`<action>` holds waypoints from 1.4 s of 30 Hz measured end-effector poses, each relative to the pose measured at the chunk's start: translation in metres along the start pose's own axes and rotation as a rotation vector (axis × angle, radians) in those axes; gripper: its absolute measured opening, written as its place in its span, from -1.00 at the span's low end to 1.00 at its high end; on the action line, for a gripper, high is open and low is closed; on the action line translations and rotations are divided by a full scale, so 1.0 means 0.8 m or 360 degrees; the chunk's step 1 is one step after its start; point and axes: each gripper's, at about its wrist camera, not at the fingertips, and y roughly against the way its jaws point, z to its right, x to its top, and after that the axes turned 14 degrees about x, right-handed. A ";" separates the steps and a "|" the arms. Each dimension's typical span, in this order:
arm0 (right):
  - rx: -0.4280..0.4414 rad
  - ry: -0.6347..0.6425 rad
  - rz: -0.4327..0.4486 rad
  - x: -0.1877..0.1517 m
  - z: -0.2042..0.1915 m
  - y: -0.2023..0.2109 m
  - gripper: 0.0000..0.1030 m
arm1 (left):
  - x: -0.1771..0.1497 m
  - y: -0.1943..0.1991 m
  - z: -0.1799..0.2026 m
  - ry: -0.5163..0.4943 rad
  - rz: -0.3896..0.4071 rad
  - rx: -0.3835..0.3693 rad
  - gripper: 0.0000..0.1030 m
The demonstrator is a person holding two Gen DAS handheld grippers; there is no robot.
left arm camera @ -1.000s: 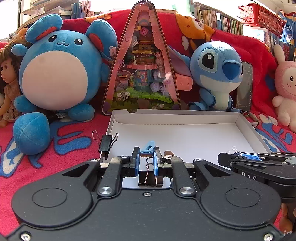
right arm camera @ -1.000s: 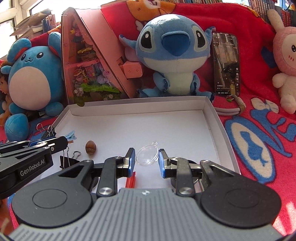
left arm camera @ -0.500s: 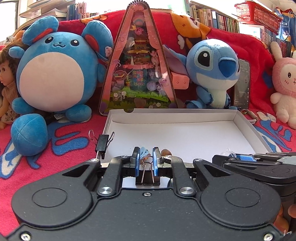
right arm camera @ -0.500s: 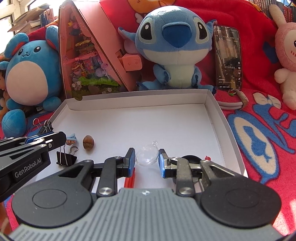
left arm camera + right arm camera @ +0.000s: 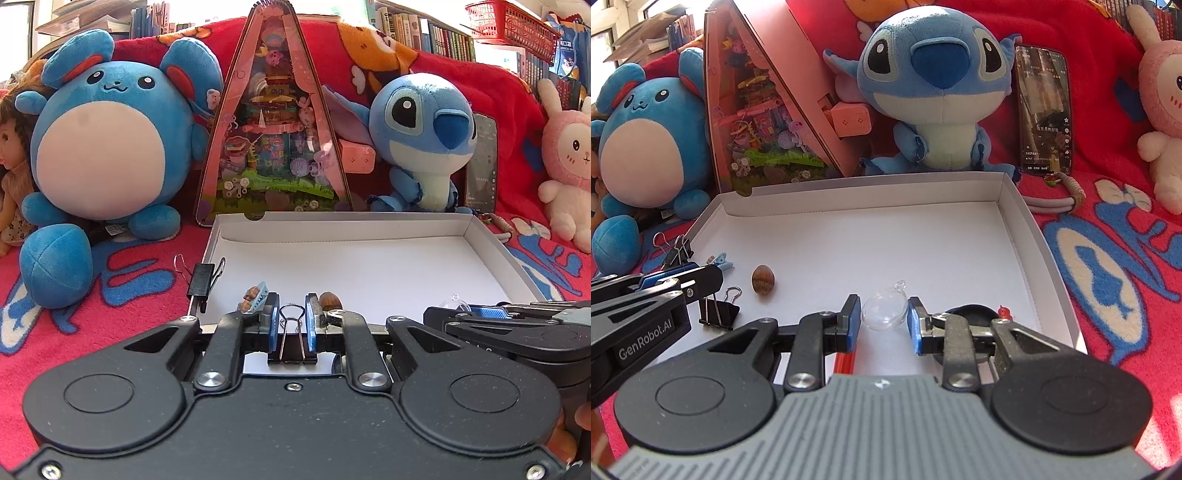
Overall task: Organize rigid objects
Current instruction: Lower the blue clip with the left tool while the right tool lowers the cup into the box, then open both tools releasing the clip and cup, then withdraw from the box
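A shallow white box [image 5: 484,236] lies on the red blanket; it also shows in the right wrist view [image 5: 1023,210]. My left gripper [image 5: 291,325] has opened around a black binder clip [image 5: 292,354] that stands on the box floor [image 5: 718,312]. My right gripper [image 5: 882,321] has opened a little around a clear plastic ball [image 5: 884,312] resting in the box. A brown nut [image 5: 763,279] and a small blue toy [image 5: 720,260] lie in the box near the left fingers. A second binder clip [image 5: 201,275] sits on the box's left rim.
Plush toys line the back: a round blue one [image 5: 99,147], Stitch [image 5: 938,88] and a pink rabbit [image 5: 569,162]. A pink triangular toy box [image 5: 273,122] and a phone [image 5: 1043,110] stand behind the white box. A black round object [image 5: 971,314] and a red piece [image 5: 1004,312] lie by my right fingers.
Both grippers have opened slightly. The left jaws released the binder clip and the right jaws loosened from the clear ball. Both cameras pulled back a little.
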 end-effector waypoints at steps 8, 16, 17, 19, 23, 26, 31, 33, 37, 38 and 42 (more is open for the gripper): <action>0.0005 0.0013 0.0034 -0.001 -0.004 0.008 0.01 | -0.002 0.011 -0.003 -0.0003 0.0042 0.0003 -0.57; -0.0010 0.0067 0.0058 -0.003 -0.011 0.016 0.11 | -0.003 0.019 -0.005 -0.0007 0.0065 0.0016 -0.34; -0.0007 0.0067 0.0062 -0.003 -0.011 0.018 0.12 | -0.003 0.021 -0.005 -0.0007 0.0068 0.0016 -0.33; -0.0006 0.0066 0.0071 -0.003 -0.012 0.020 0.16 | -0.003 0.024 -0.006 -0.0012 0.0073 0.0018 -0.25; -0.0017 0.0067 0.0088 -0.003 -0.013 0.026 0.29 | -0.004 0.031 -0.007 -0.0010 0.0087 0.0024 -0.11; -0.0008 0.0059 0.0100 -0.004 -0.013 0.031 0.42 | -0.005 0.037 -0.008 -0.0016 0.0105 0.0016 0.01; -0.0014 0.0074 0.0132 -0.005 -0.014 0.041 0.55 | -0.007 0.047 -0.010 -0.0025 0.0135 0.0018 0.19; -0.0021 0.0077 0.0149 -0.005 -0.014 0.046 0.59 | -0.008 0.050 -0.012 -0.0018 0.0141 0.0014 0.24; -0.0015 0.0057 0.0179 -0.005 -0.010 0.056 0.69 | -0.008 0.057 -0.018 -0.0001 0.0151 0.0019 0.46; -0.0010 0.0051 0.0185 -0.005 -0.008 0.059 0.69 | -0.008 0.059 -0.019 -0.0001 0.0153 0.0019 0.48; -0.0015 0.0058 0.0207 -0.008 -0.006 0.069 0.72 | -0.010 0.068 -0.022 0.0000 0.0174 0.0010 0.52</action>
